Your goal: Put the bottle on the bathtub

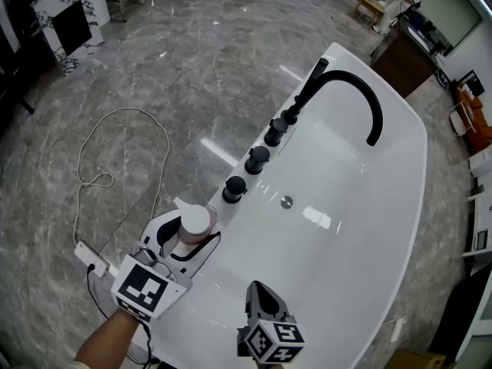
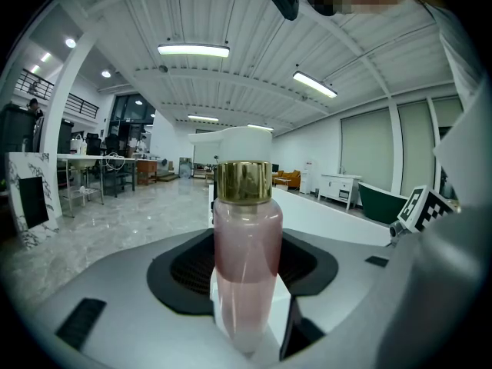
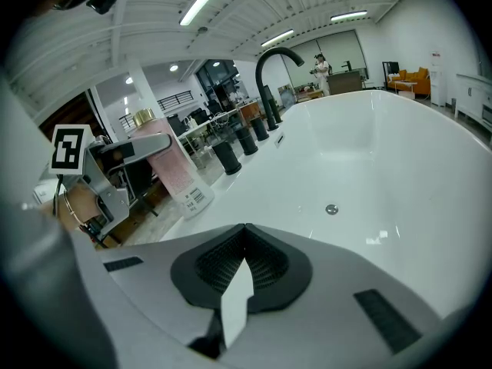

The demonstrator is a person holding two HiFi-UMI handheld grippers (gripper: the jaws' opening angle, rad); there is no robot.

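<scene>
A pink bottle with a gold collar and white pump top stands upright at the near end of the white bathtub's rim. My left gripper is shut on the bottle, which fills the middle of the left gripper view. In the right gripper view the bottle has its base down at the rim, with the left gripper's fingers around its upper part. My right gripper hangs over the tub's near end, shut with nothing in it.
Three black knobs and a tall black curved faucet line the tub's left rim beyond the bottle. A drain sits in the tub floor. On the grey marble floor to the left lie a looped white cable and a power strip.
</scene>
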